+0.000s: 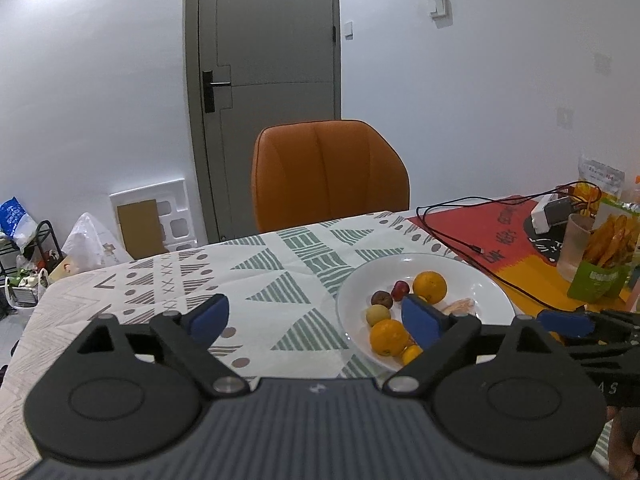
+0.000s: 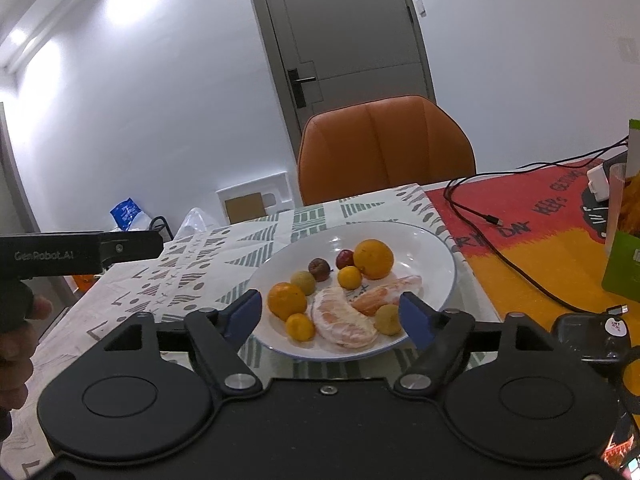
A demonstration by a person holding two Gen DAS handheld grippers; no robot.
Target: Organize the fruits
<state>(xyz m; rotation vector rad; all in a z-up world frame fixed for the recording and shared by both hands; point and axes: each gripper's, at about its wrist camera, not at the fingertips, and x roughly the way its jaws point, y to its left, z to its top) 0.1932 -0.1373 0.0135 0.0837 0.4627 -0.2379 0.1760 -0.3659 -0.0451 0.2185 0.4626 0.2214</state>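
Observation:
A white plate (image 2: pixel 432 252) (image 1: pixel 488 292) on the patterned tablecloth holds two oranges (image 2: pixel 373 259) (image 2: pixel 286 301), small yellow citrus (image 2: pixel 349 277), dark red fruits (image 2: pixel 319 269), greenish-brown fruits (image 2: pixel 303 282) and peeled pomelo pieces (image 2: pixel 344 322). My right gripper (image 2: pixel 331 314) is open at the plate's near rim, nothing between its blue pads. My left gripper (image 1: pixel 314 318) is open over the cloth to the plate's left; its right pad (image 1: pixel 418 320) covers part of the plate. Oranges (image 1: pixel 429 287) (image 1: pixel 388 337) show beside that pad.
An orange chair (image 1: pixel 330 172) stands at the table's far edge before a grey door. A black cable (image 2: pixel 516 256) crosses the red-and-orange mat (image 2: pixel 532 216). A plastic cup (image 1: pixel 576 246), snack bags (image 1: pixel 604 264) and a charger sit at the right. Clutter lies on the floor, left.

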